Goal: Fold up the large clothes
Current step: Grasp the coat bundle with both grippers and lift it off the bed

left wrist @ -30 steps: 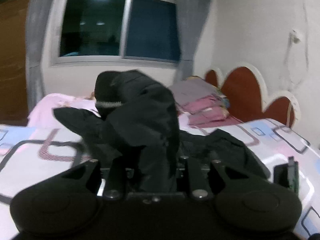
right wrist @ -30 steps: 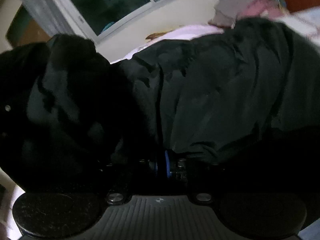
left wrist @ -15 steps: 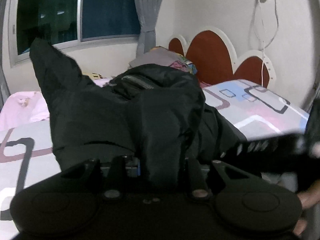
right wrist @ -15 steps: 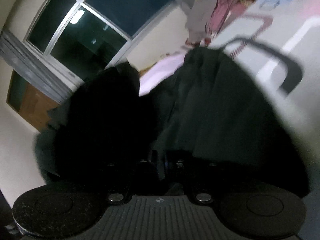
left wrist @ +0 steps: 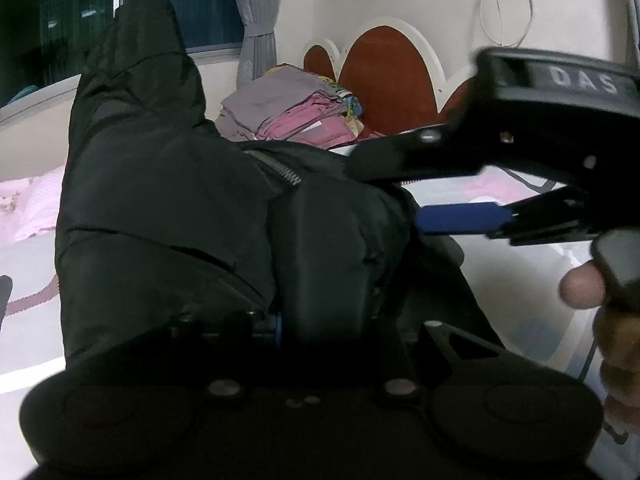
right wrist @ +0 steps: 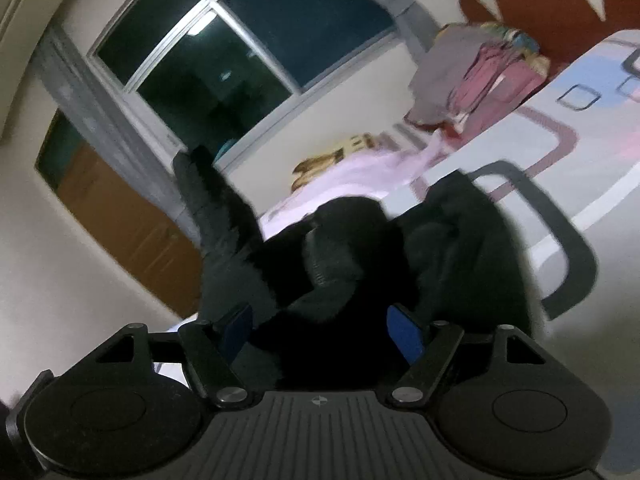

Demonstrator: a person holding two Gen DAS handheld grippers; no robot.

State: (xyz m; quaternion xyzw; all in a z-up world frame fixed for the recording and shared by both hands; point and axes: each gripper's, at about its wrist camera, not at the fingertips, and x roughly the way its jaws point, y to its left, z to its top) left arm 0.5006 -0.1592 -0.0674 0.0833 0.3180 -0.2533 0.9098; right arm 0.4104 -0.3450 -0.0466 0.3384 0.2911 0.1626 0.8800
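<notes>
At the bottom of the left wrist view, the left hand-held gripper (left wrist: 320,320) is clenched on a thick bunch of the black jacket (left wrist: 168,208). I think it holds this part up so the rest can hang and be laid straight. The jacket rises to the upper left of the frame, and its zipper (left wrist: 276,170) shows in the middle.

From the right edge of the same view comes the right hand-held gripper (left wrist: 404,192). Its jaws stand apart, with a blue pad (left wrist: 460,218) near the cloth, and bare fingers (left wrist: 582,288) show behind it. It seems ready to take a new grip.

The right wrist view confirms this: the right hand-held gripper (right wrist: 320,328) is released, the cloth lying between its two blue pads (right wrist: 406,334). Only this view shows the bed (right wrist: 560,184) under the jacket, at centre right.

Farther off lies a pile of folded clothes (left wrist: 292,114), then the red headboard (left wrist: 384,76) and the window (right wrist: 240,52).
</notes>
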